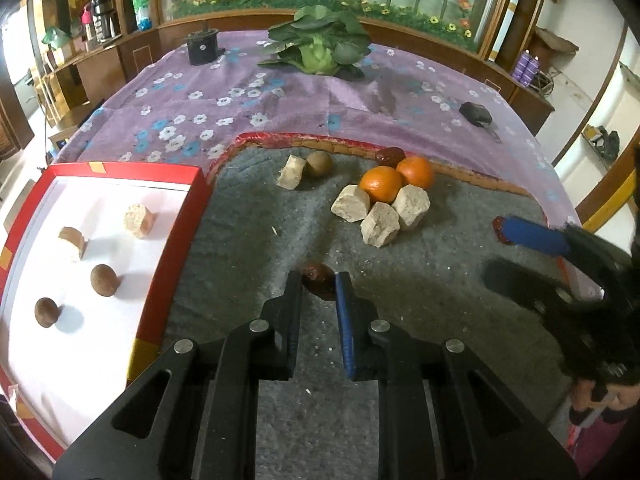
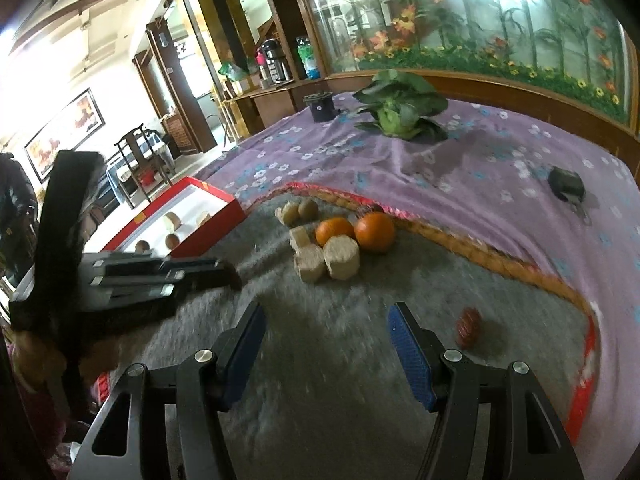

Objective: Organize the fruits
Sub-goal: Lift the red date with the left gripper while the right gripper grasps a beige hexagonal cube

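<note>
My left gripper (image 1: 319,286) is shut on a dark red date (image 1: 318,285) just above the grey mat (image 1: 248,232). Two oranges (image 1: 380,184), a kiwi (image 1: 319,163), several beige cake chunks (image 1: 380,224) and another date (image 1: 389,155) lie on the mat. The red box with white lining (image 1: 168,240) at left holds two brown round fruits (image 1: 103,278) and two cake pieces (image 1: 139,220). My right gripper (image 2: 326,320) is open and empty over the mat, with a red date (image 2: 468,327) to its right. It shows at the right in the left wrist view (image 1: 532,236).
A purple flowered cloth (image 1: 280,104) covers the table. A leafy green cabbage (image 1: 318,42) and a black cup (image 1: 203,46) stand at the back. A small black object (image 1: 475,113) lies at the right. Wooden cabinets stand behind.
</note>
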The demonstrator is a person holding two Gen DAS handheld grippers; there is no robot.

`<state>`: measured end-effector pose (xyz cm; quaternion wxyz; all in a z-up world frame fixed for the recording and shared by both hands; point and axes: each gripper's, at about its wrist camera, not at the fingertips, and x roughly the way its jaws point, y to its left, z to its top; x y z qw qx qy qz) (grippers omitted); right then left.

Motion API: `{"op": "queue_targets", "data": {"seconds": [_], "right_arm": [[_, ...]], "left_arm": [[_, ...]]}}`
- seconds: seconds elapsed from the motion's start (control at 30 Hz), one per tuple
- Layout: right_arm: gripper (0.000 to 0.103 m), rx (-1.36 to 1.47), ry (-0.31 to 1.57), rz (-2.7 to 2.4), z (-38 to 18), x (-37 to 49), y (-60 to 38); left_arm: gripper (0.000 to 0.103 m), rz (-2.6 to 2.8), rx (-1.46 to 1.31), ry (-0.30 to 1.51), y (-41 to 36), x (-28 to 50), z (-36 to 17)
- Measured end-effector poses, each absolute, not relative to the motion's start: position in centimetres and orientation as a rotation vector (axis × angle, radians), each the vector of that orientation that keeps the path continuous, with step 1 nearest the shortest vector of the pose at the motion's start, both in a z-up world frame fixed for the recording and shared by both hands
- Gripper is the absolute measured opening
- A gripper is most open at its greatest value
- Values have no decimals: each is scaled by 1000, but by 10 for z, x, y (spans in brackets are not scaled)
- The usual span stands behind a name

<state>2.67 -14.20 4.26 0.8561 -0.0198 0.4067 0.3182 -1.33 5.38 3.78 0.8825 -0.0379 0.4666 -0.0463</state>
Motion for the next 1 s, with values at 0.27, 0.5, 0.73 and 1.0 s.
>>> {"op": "queue_targets", "data": {"seconds": [0.27, 0.5, 0.73, 1.0], "right_arm": [[42, 15, 933, 624, 16, 78, -113], [28, -20, 945, 578, 23, 70, -123], [28, -4, 855, 584, 59, 33, -133], [28, -41, 827, 662, 71, 2, -97]], "left_arm": [[16, -116, -93, 959, 66, -13, 40], [16, -137, -92, 957, 70, -14, 41], [16, -149, -121, 951, 82, -22, 51], [16, -122, -118, 918, 108, -46, 68]]}}
